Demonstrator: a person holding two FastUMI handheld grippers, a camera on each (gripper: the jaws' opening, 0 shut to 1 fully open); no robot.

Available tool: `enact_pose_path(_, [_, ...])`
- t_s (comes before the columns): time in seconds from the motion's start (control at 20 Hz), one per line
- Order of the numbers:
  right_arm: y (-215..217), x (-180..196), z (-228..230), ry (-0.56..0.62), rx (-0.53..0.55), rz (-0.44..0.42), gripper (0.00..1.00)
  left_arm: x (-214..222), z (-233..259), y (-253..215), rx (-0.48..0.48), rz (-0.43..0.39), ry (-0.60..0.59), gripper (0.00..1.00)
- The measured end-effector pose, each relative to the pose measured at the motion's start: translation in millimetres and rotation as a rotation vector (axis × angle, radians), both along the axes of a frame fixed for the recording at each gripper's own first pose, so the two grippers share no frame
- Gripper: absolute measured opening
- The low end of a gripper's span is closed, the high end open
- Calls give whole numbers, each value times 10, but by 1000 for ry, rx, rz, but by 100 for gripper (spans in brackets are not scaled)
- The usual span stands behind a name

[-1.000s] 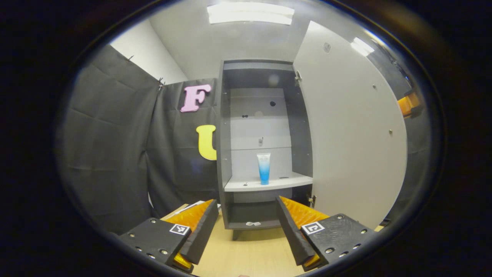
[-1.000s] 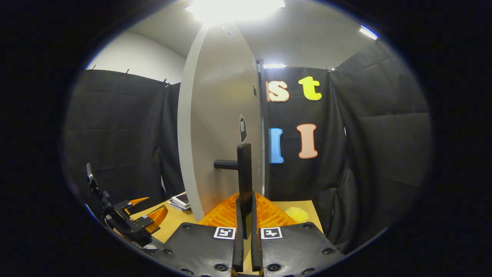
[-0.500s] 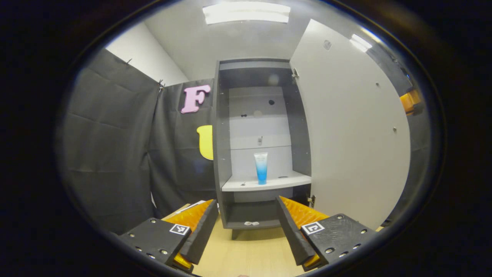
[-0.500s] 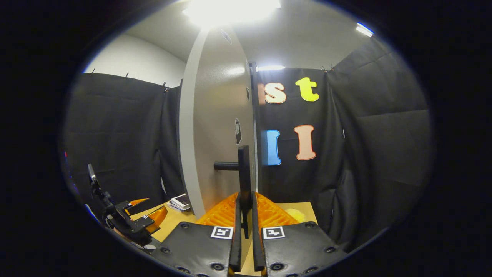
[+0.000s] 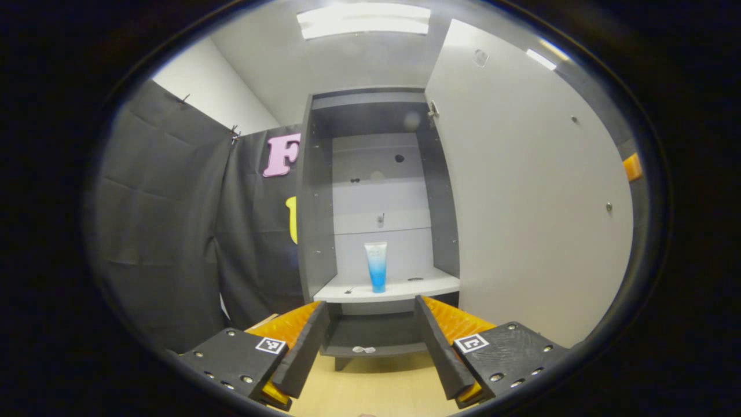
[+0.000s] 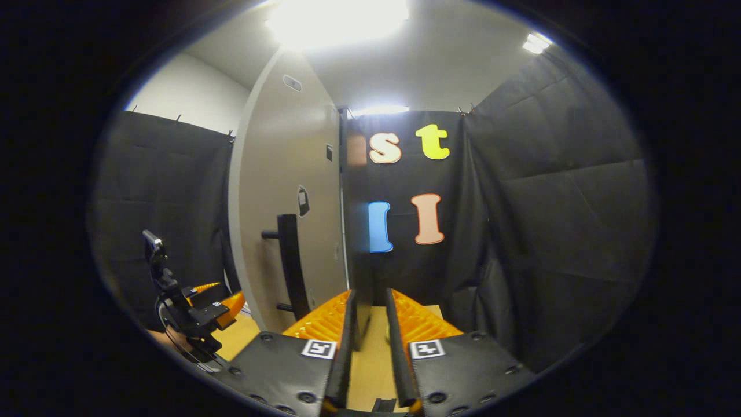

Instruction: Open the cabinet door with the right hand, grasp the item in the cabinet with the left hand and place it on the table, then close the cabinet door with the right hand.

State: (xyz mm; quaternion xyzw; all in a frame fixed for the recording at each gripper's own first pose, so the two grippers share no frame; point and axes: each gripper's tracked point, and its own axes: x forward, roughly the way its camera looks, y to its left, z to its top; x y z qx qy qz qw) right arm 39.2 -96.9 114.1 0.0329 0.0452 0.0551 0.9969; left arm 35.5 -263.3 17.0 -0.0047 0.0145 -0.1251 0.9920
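The cabinet (image 5: 315, 231) is dark grey, with a paler grey back panel and a white shelf (image 5: 388, 288). On that shelf, the tube (image 5: 376, 266) fades from white at the top to bright blue at the bottom. The open door (image 5: 521, 202) is off-white with a black handle (image 6: 288, 263). The table (image 5: 376, 388) is light tan wood.

Light falls from a ceiling panel (image 5: 363, 20) above my open cabinet (image 5: 376, 174); in my right gripper view that lamp (image 6: 338, 17) blows out to white glare. The cabinet's upper recess sits in shadow, its shelf (image 5: 385, 288) evenly lit. The cabinet door (image 5: 521, 185) bows with fisheye distortion. Focus stays sharp near the cabinet, and the cloth walls look dim.
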Motion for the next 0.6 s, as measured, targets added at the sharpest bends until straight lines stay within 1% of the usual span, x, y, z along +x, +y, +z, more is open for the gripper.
enact_pose_path(0.1, [-221,92,-105,-7,-25,-81,74,112,105,-97,-5,-31,-6,89])
enact_pose_path(0.15, [-326,80,-136,-11,-43,-126,93,180,137,-145,-3,-44,-8,89])
enact_pose_path(0.2, [-406,113,-198,-9,-57,-167,93,266,153,-191,-4,-59,-9,89])
enact_pose_path(0.25, [-464,145,-246,-5,-61,-197,97,366,164,-225,-7,-76,-5,89])
enact_pose_path(0.4, [-548,285,-310,11,-23,-263,98,734,171,-298,-2,-101,-7,89])
enact_pose_path(0.5, [-618,331,-310,10,4,-308,98,989,178,-331,0,-113,-16,89])
enact_pose_path(0.55, [-645,356,-307,11,9,-328,93,1147,161,-361,-4,-122,-14,89])
enact_pose_path(0.6, [-653,392,-320,16,10,-349,93,1268,139,-377,-13,-135,-10,89])
